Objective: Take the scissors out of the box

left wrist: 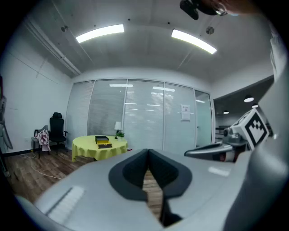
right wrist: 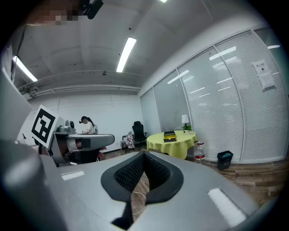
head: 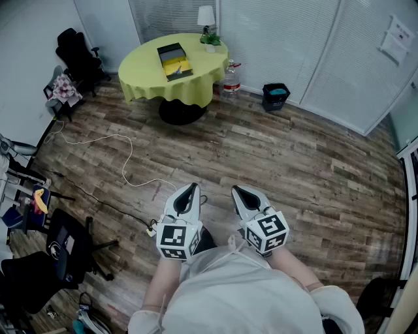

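Brown wood-plank floor (head: 294, 163) fills most of the room, with frosted glass partitions along the far side. Round table under a yellow-green cloth (head: 140, 72) stands at the far end, well apart from the person. Black office chair (head: 77, 55) is left of the table, by the wall.

Person holds both tools close to the chest, pointing roughly level toward the table.
- Left gripper (head: 191, 189): jaws pressed together, nothing between them.
- Right gripper (head: 236, 190): same, pads meeting at the tip, empty.

They sit side by side, just apart.

Open black box with a yellow inside (head: 174, 60) sits on the table, about mid-top. Scissors themselves too small to make out from here; neither gripper is near the box.

Dark bin with teal contents (head: 275, 96) stands right of the table against the partition. Clear water bottle with a red cap (head: 230, 79) is on the floor just beside the table. White-shade lamp (head: 206, 16) and small green plant (head: 211, 39) are at the table's back edge. Thin white cable (head: 124, 160) snakes across the floor.
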Tool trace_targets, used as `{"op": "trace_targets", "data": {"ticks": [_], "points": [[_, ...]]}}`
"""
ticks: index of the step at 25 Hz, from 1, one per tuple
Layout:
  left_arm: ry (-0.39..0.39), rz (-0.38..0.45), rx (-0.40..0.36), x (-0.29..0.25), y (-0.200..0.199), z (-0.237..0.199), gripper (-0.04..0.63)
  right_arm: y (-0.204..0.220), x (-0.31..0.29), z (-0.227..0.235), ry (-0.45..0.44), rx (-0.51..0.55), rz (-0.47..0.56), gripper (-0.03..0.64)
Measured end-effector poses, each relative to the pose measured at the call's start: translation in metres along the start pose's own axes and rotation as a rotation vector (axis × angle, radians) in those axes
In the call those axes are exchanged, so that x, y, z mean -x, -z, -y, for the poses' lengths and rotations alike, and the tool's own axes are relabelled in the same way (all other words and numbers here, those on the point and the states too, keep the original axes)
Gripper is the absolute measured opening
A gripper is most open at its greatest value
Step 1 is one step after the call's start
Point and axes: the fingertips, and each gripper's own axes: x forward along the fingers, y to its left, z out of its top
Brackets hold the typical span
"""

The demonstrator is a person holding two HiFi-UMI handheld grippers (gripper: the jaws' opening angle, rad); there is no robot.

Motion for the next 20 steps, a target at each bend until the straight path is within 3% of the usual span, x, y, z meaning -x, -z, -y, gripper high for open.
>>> {"op": "trace_targets", "data": {"ticks": [9, 14, 20], "points": [[-0.009, -0.03, 0.011, -0.009, 0.013, 0.0, 0.006, 0.009, -0.005, 0.011, 0.001, -0.014, -0.021, 0.0], [-0.018, -0.045, 0.024, -0.017, 0.018, -0.006, 0.006, 0.013, -0.013, 0.02, 0.005, -0.072, -0.021, -0.002], [-0.046, -0.092, 0.054, -0.032, 0.032, -0.029, 0.006, 0.033, -0.044, 0.027, -0.017, -0.138, -0.106, -0.002]]}}
